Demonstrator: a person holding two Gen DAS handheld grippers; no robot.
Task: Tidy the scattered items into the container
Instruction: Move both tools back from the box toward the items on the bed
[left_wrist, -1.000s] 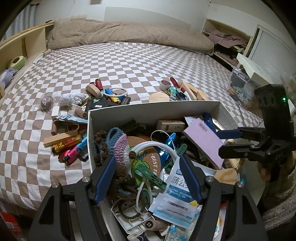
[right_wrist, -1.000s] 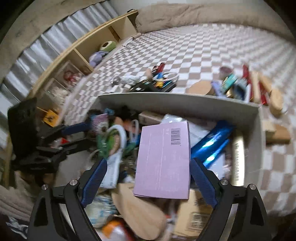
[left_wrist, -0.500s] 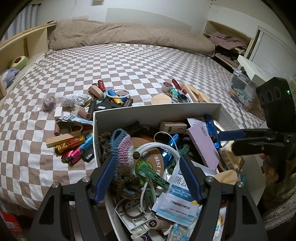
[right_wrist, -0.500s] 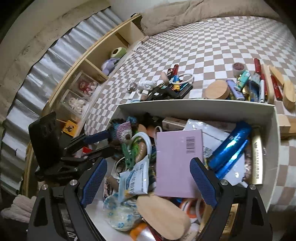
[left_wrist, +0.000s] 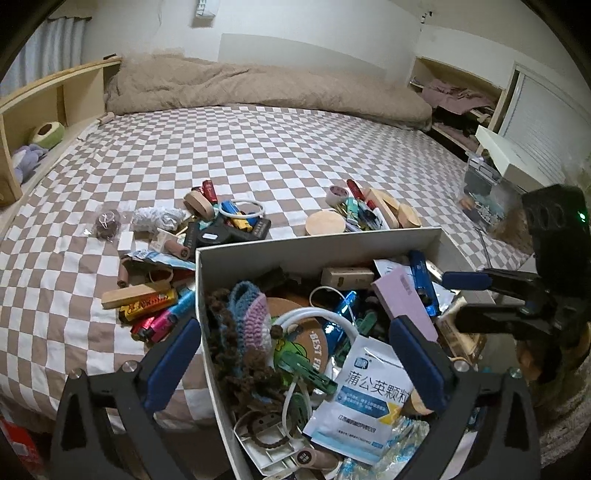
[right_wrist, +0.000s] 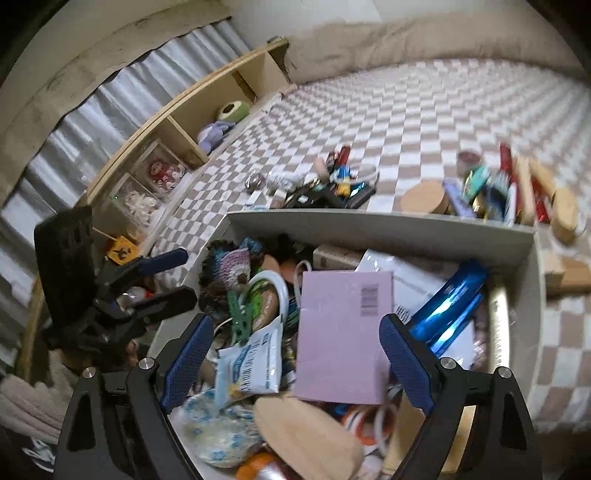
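Observation:
A white box (left_wrist: 317, 245) on the checkered bed is crammed with small items: a crocheted piece (left_wrist: 243, 314), a lilac booklet (right_wrist: 343, 332), a white sachet (left_wrist: 365, 402), blue tubes (right_wrist: 450, 310). My left gripper (left_wrist: 295, 354) is open and empty over the box's near left corner. My right gripper (right_wrist: 295, 354) is open and empty above the booklet; it also shows at the right of the left wrist view (left_wrist: 461, 295). Loose items lie left of the box (left_wrist: 155, 302) and behind it (left_wrist: 229, 221), (left_wrist: 362, 214).
A wooden shelf (right_wrist: 177, 122) with toys runs along the bed's left side. A tan duvet (left_wrist: 258, 88) lies at the head. A clear bin (left_wrist: 484, 195) and white furniture stand off the bed's right.
Both grippers have drawn back and up from the box. The lilac booklet lies in the box, free of the right gripper. The left view shifted so the box sits further right.

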